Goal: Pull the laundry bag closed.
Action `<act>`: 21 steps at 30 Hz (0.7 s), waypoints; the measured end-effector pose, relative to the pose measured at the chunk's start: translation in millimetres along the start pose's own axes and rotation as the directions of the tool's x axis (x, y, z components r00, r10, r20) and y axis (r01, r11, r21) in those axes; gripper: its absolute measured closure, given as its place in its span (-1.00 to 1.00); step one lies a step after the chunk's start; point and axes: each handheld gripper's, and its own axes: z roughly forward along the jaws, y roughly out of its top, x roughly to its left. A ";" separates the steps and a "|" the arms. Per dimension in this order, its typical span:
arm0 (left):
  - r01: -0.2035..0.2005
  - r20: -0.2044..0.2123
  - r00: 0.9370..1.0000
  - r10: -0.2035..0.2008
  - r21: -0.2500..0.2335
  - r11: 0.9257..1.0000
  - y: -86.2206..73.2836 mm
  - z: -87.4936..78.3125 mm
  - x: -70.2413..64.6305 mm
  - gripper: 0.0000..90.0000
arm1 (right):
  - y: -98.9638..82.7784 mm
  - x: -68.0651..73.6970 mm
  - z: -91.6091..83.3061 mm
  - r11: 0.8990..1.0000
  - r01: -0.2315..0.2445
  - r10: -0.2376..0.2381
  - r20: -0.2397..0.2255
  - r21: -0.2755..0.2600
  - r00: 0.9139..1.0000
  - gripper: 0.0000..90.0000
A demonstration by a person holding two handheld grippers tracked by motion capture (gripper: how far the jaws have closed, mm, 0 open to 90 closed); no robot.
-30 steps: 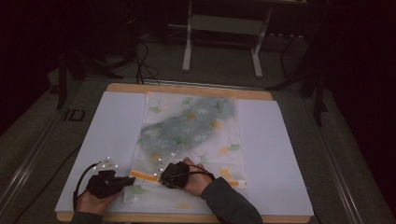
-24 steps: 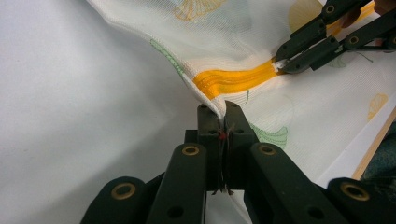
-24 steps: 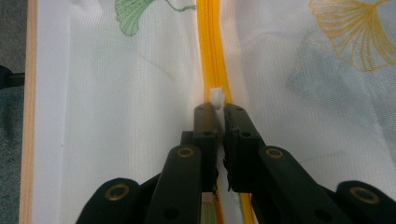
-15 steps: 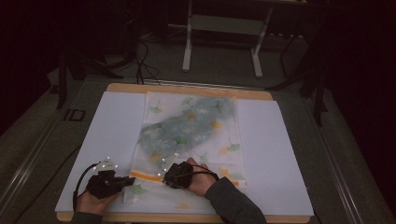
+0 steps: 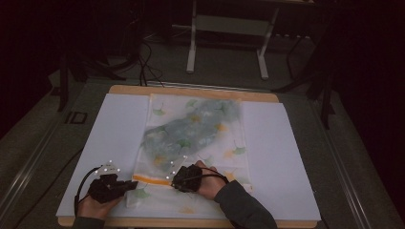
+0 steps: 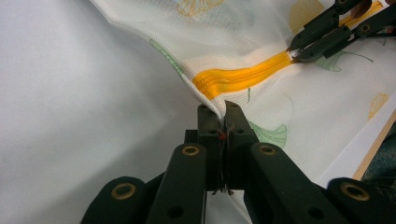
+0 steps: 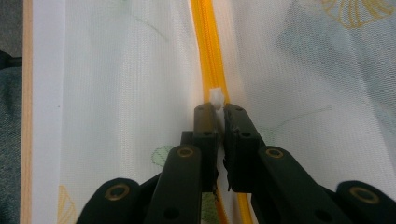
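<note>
Overhead, dim room, white-covered table (image 5: 119,129); left tool (image 6: 223,108) clamped on mesh bag (image 5: 200,129), right tool (image 7: 217,108) on zipper pull (image 7: 215,97).

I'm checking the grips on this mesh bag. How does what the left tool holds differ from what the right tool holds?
The left tool is shut on the mesh bag at its corner, pinching white fabric just past the end of the orange zipper. The right tool is shut on the small white zipper pull, partway along the zipper. The left tool sits at the bag's edge, the right tool further in. Both are fully closed, near the bag's front edge.
</note>
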 end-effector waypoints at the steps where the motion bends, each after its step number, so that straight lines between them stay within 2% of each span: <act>1: 0.001 0.001 1.000 -0.001 -0.002 1.000 -0.1 0.0 0.0 0.96 | -0.3 0.3 -0.3 1.000 0.000 0.000 0.002 0.004 1.000 0.88; 21: 0.004 -0.001 1.000 -0.004 -0.003 1.000 -0.4 -0.5 0.6 0.96 | -13.3 -1.2 -8.7 1.000 -0.004 0.004 0.012 0.012 1.000 0.88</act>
